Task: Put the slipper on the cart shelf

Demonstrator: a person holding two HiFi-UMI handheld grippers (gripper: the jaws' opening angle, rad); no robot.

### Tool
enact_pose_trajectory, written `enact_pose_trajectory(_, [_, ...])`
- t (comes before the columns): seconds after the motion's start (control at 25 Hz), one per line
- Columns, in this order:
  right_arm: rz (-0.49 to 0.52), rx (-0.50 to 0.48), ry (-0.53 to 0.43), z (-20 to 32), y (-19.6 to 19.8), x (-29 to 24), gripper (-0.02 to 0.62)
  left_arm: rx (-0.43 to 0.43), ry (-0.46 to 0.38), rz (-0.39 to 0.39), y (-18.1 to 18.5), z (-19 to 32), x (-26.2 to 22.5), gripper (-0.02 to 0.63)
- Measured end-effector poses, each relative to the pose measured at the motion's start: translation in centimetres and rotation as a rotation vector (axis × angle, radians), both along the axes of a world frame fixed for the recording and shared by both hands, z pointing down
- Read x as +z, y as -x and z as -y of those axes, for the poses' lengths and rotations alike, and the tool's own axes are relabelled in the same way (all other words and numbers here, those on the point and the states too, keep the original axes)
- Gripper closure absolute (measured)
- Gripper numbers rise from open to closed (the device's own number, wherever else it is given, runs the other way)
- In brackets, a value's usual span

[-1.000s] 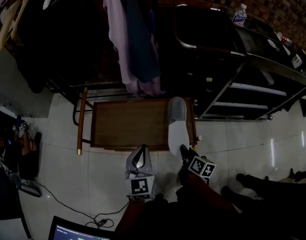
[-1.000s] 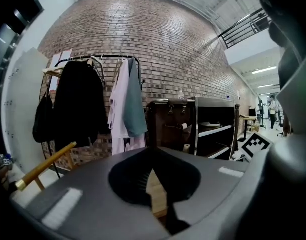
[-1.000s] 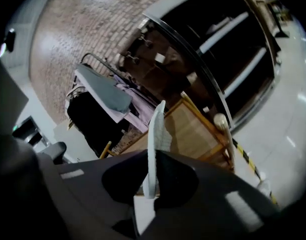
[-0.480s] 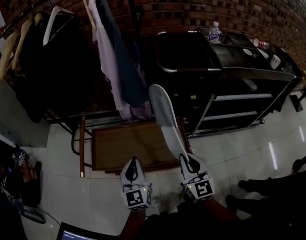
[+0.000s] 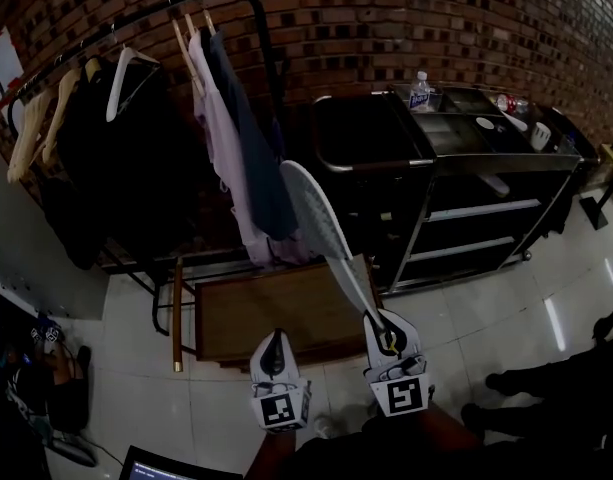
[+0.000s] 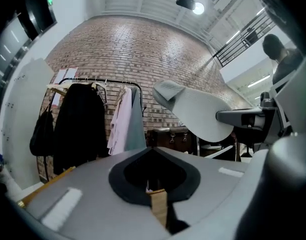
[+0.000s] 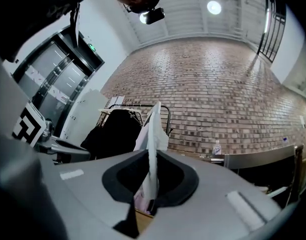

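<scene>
A pale grey slipper (image 5: pixel 321 226) hangs in the air, sole toward me and toe pointing up at the brick wall. My right gripper (image 5: pixel 384 336) is shut on its heel end. In the right gripper view the slipper (image 7: pixel 153 134) stands edge-on between the jaws of that gripper (image 7: pixel 151 186). The black cart (image 5: pixel 381 163) with open shelves (image 5: pixel 476 211) stands to the right of the slipper, against the wall. My left gripper (image 5: pixel 274 348) is beside the right one, shut and holding nothing. Seen from the left gripper (image 6: pixel 153 181), the slipper (image 6: pixel 197 111) is up and to the right.
A low wooden rack (image 5: pixel 276 313) sits on the tiled floor below the slipper. Behind it a clothes rail (image 5: pixel 146 18) holds dark and pink garments (image 5: pixel 226 158). A water bottle (image 5: pixel 420 92) and small items stand on the cart top. A person's legs (image 5: pixel 556 373) are at right.
My right gripper has lifted the slipper off the wooden rack and swung it upright, toe up toward the wall. The head view has tilted up; both grippers now sit lower in the frame.
</scene>
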State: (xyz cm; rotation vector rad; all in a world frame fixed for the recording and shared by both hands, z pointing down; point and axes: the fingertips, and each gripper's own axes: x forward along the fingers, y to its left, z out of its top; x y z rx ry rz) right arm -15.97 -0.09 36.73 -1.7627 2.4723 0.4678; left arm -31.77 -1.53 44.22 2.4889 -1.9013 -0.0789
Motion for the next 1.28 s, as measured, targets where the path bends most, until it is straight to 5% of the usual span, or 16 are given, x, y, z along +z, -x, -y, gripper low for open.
enact_pose_trajectory(0.32, [-0.028, 0.009, -0.009, -0.5, 0.5, 0.0, 0.557, 0.009, -0.071, 0.028, 0.4, 0.1, -2.3, 0.591])
enact_pose_trajectory(0.72, [-0.059, 0.047, 0.026, -0.8, -1.1, 0.9, 0.556, 0.056, -0.043, 0.04, -0.9, 0.2, -2.1, 0.591])
enact_pose_trajectory(1.28, [-0.126, 0.115, 0.112, 0.7, -12.0, 2.5, 0.555, 0.064, 0.006, 0.026, -10.1, 2.9, -1.1, 0.591])
